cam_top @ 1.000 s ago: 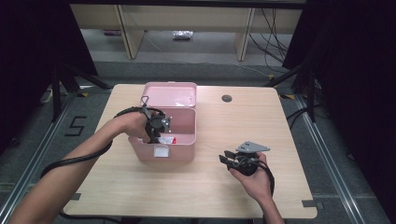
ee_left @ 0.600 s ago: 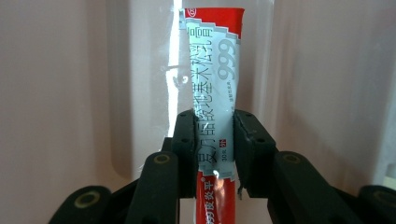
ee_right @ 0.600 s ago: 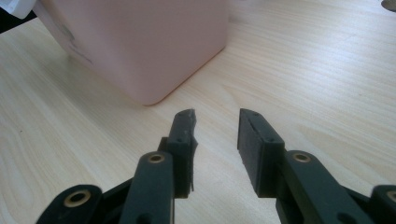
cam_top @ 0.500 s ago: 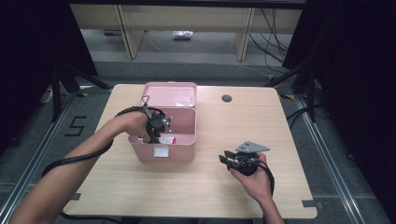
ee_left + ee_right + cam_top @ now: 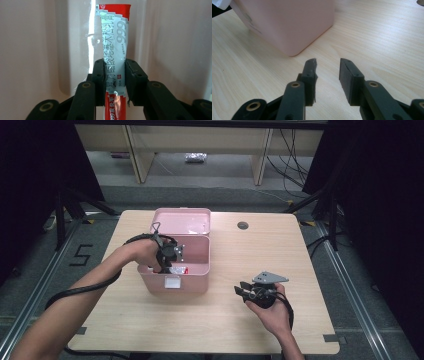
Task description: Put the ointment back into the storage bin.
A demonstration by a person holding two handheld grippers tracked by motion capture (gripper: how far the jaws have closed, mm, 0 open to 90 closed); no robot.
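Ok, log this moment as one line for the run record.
left gripper: shut on red-and-white ointment tube, inside open pink plastic box | right gripper: open, empty, over light wooden table

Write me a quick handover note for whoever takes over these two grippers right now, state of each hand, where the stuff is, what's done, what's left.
Left gripper: down inside the open pink box, jaws on either side of the red and silver tube, pads against it.
Right gripper: open, holding nothing, low over the table right of the box.
Done: tube is inside the box, lid is up.
Left: probably let go of the tube or lift it out, whichever applies, then withdraw the left gripper and close the lid.
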